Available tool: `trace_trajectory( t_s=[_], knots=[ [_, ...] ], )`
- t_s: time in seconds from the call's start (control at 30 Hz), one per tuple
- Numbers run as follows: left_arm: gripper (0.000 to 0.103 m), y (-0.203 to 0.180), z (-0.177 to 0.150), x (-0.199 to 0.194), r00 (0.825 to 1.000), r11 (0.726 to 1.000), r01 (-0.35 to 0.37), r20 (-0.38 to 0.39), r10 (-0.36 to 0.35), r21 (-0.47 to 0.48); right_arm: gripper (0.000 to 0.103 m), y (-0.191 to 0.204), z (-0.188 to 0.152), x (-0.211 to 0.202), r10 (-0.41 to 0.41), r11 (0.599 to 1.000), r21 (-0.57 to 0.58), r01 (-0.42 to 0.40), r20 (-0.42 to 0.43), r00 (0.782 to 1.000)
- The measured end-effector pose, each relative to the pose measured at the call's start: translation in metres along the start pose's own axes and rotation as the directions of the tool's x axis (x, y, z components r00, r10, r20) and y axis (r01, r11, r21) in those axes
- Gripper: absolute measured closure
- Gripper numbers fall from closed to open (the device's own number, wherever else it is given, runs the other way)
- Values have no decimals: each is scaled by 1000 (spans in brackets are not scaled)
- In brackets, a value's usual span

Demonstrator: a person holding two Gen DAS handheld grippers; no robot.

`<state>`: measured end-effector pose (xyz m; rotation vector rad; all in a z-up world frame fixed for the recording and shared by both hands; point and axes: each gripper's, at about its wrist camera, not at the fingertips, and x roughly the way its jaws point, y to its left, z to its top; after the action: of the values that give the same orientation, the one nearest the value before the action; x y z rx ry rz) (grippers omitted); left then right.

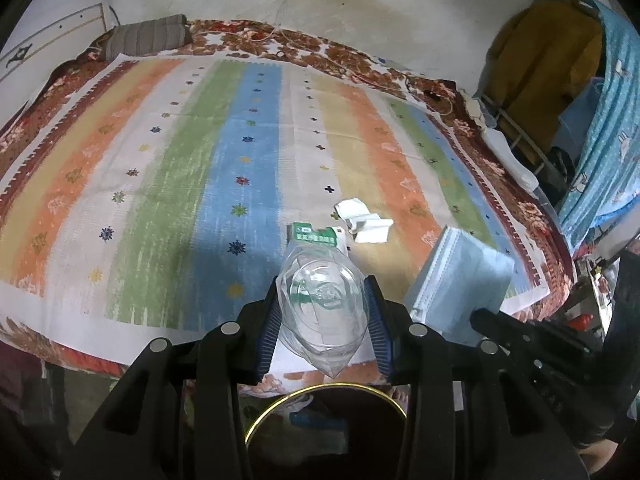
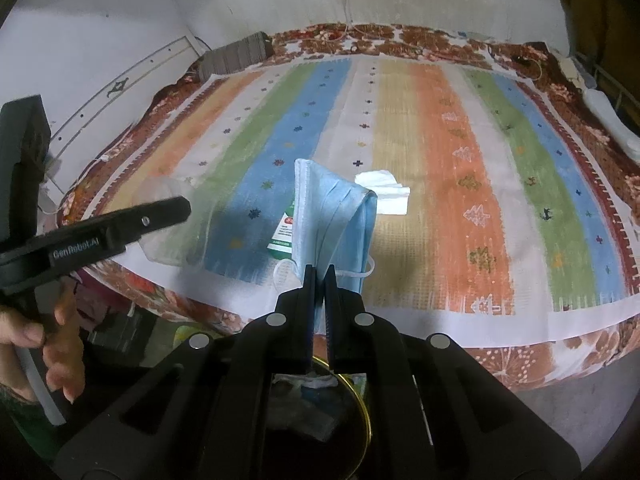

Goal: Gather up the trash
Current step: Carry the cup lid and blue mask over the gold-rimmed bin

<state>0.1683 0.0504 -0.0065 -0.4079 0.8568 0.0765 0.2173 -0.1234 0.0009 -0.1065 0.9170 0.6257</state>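
Trash on the striped bed: a crumpled tissue [image 1: 362, 221] and a green-white packet [image 1: 314, 236] lie near its front edge. Left tool [image 1: 325, 312] pinches a clear plastic bottle [image 1: 322, 304]; right tool [image 2: 319, 276], angled downward, pinches a blue face mask [image 2: 334, 220] above a gold-rimmed bin [image 2: 362, 408].

Clear plastic bottle [image 1: 323, 304] squeezed between blue fingers [image 1: 378, 320] of left gripper [image 1: 325, 322]. Blue face mask [image 1: 464, 280] held up just to the right. White tissue [image 1: 366, 220] and green box [image 1: 316, 236] lying on striped bed [image 1: 160, 160]. Gold-rimmed bin [image 1: 280, 404] below.
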Motion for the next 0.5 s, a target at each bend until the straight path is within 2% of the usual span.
trace_trajectory(
  t_s=[0.5],
  knots=[
    [64,-19,-36,-40,995,997,70,68,-71,23,99,17,-36,-29,11,1000,-24,-9,69,998]
  ],
)
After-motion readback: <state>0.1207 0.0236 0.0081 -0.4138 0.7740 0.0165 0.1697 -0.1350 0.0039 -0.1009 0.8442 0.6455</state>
